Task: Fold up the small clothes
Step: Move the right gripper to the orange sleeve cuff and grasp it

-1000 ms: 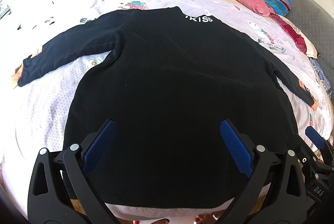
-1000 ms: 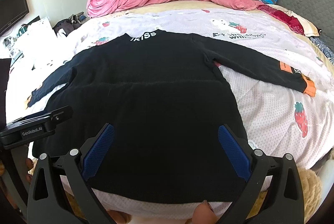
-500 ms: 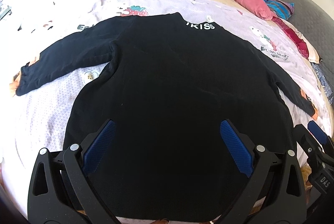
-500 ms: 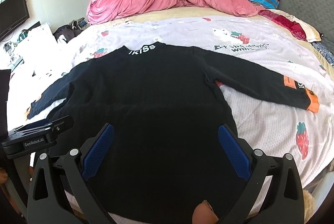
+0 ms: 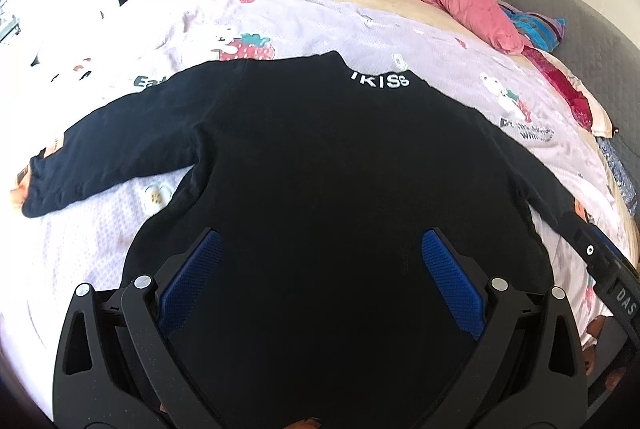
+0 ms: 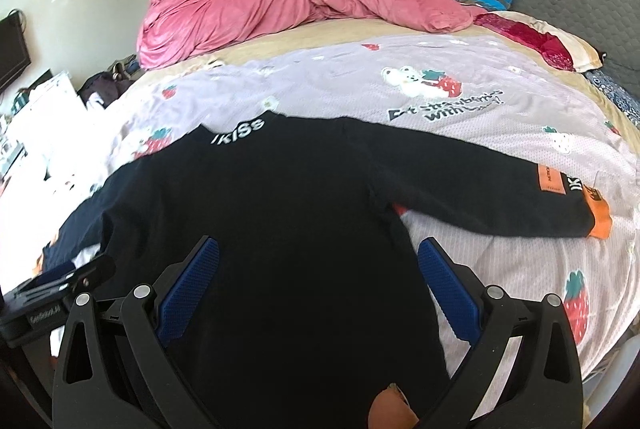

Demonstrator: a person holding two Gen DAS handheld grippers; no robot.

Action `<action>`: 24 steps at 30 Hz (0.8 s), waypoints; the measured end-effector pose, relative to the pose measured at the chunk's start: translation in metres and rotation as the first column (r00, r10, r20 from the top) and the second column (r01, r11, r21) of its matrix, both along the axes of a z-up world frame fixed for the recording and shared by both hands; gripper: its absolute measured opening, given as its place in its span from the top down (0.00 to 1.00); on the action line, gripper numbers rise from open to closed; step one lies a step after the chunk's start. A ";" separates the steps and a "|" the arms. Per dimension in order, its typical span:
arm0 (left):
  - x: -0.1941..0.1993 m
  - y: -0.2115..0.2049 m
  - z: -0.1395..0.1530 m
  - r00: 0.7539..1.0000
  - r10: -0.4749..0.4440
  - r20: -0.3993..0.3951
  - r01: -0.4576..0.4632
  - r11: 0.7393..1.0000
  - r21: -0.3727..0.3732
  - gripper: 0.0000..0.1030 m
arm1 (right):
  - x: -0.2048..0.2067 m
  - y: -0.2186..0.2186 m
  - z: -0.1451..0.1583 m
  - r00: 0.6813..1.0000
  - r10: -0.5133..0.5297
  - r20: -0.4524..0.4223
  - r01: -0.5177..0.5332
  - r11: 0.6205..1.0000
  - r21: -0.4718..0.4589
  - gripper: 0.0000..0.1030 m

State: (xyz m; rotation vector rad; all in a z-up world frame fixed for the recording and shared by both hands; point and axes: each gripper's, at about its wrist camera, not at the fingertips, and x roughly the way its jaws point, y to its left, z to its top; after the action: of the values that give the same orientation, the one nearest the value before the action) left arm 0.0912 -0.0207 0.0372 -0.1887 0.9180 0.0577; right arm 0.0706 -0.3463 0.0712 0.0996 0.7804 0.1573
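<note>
Item: black long-sleeved top (image 5: 320,169), soft knit, white "IKISS" lettering on the collar, orange cuff patches; lies flat, sleeves spread, directly ahead of both claws. Over the last second both views have drawn closer over the hem, suggesting the first fold grip is near. Left claw (image 5: 320,281): jaws wide apart, empty. Right claw (image 6: 318,281): likewise apart, empty. Beneath: bed with strawberry-print sheet (image 6: 480,117). Beyond: rumpled pink duvet (image 6: 280,5).
</note>
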 end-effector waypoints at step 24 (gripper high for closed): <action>0.080 -0.007 -0.011 0.999 0.003 -0.045 -0.003 1.000 -0.006 0.08 | 0.090 -0.068 -0.013 0.971 -0.230 -0.071 0.236 0.968 0.091 0.04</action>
State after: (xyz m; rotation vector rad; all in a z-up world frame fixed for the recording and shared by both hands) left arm 0.1708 -0.0273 0.0260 -0.1950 0.9632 0.0619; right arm 0.1602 -0.4144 0.0586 0.2897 0.8146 -0.0310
